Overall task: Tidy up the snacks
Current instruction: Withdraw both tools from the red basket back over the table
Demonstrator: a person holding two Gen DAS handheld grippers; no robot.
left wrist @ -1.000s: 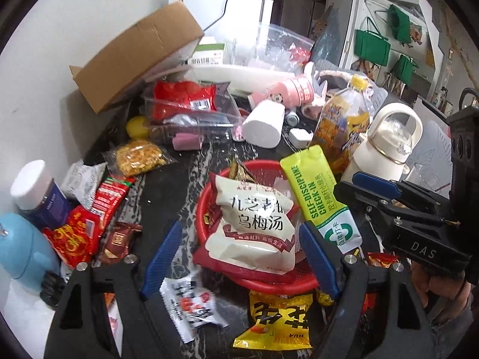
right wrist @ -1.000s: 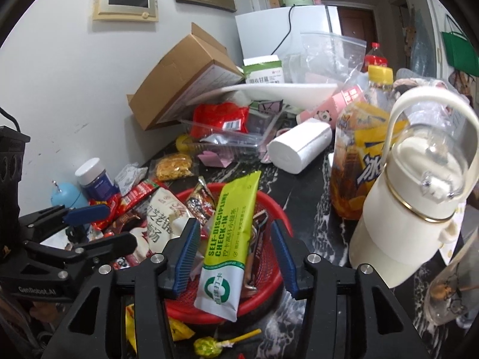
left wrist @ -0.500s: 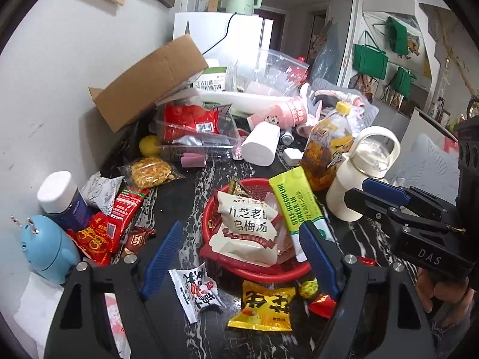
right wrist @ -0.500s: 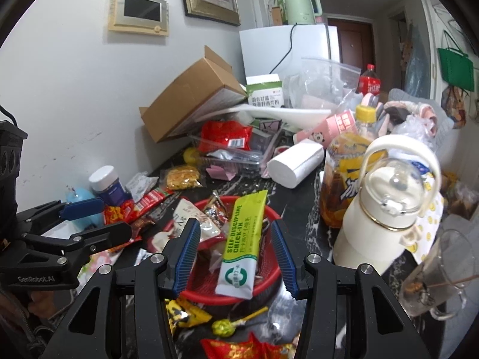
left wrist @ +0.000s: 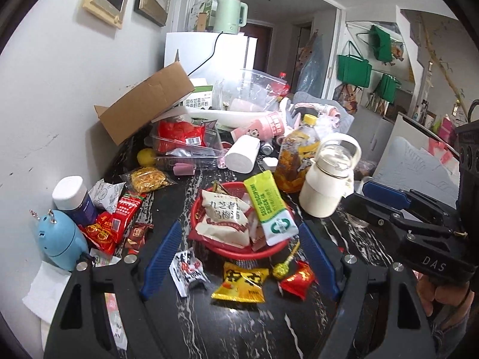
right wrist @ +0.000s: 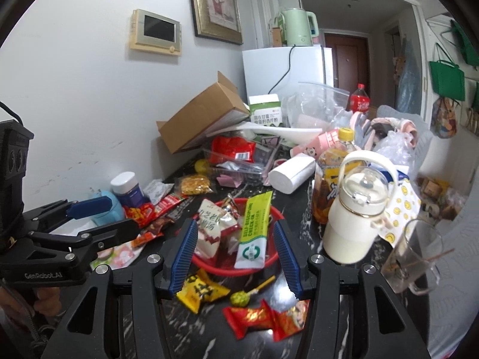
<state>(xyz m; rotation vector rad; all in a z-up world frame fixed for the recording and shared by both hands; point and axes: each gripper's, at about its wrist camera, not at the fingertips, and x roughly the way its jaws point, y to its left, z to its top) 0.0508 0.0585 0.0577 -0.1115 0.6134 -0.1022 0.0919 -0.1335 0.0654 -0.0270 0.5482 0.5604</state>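
Observation:
A red basket [left wrist: 239, 251] [right wrist: 277, 214] on the dark marble table holds a white pouch [left wrist: 223, 220] [right wrist: 209, 221], a green-yellow packet [left wrist: 266, 206] [right wrist: 254, 224] and small sweets. My left gripper [left wrist: 239, 260] is open and empty, above the table in front of the basket. My right gripper [right wrist: 235, 254] is open and empty, also in front of the basket. Loose snacks lie before the basket: a yellow packet [left wrist: 242, 279] [right wrist: 200, 291], a lollipop [left wrist: 281, 267] [right wrist: 242, 297], a red packet [left wrist: 298, 279] [right wrist: 263, 318] and a white wrapper [left wrist: 187, 269].
Red packets [left wrist: 118, 224] [right wrist: 155, 209], a blue jar [left wrist: 74, 197] and a blue gadget [left wrist: 61, 239] lie left. A cream flask [left wrist: 327, 185] [right wrist: 356, 218], a tea bottle [left wrist: 299, 155], a glass [right wrist: 410, 257], a paper roll [left wrist: 242, 157] and a cardboard box [left wrist: 146, 101] crowd the back and right.
Both grippers have pulled back and up from the basket. More of the table in front now shows, with the lollipop and red packet in view. Both stay open.

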